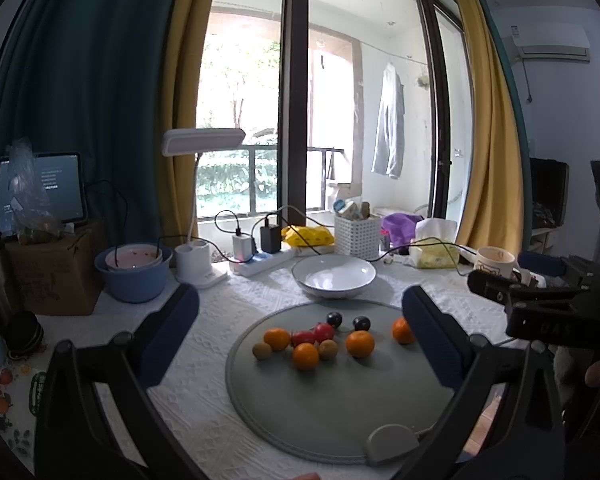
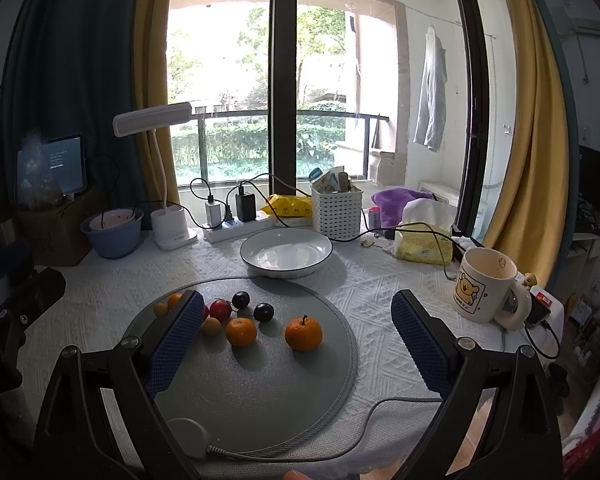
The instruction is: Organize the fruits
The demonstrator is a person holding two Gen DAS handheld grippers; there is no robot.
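A round grey mat [image 1: 324,404] [image 2: 252,376] holds several fruits: oranges [image 1: 360,343] [image 2: 303,333], red fruits [image 1: 324,331] [image 2: 220,309], two dark plums [image 1: 361,323] [image 2: 263,312] and small brown fruits [image 1: 262,350] [image 2: 211,326]. An empty white bowl [image 1: 334,274] [image 2: 286,252] stands behind the mat. My left gripper [image 1: 300,332] is open and empty above the mat's near side. My right gripper [image 2: 296,336] is open and empty, its fingers either side of the rightmost orange but short of it.
A white mug [image 2: 486,290] [image 1: 494,262] stands at the right. A blue bowl [image 1: 132,276], desk lamp [image 1: 196,256], power strip [image 1: 260,260], white basket [image 1: 356,234] and tissue pack [image 2: 422,246] line the back. A cable [image 2: 340,444] runs from the mat's plug.
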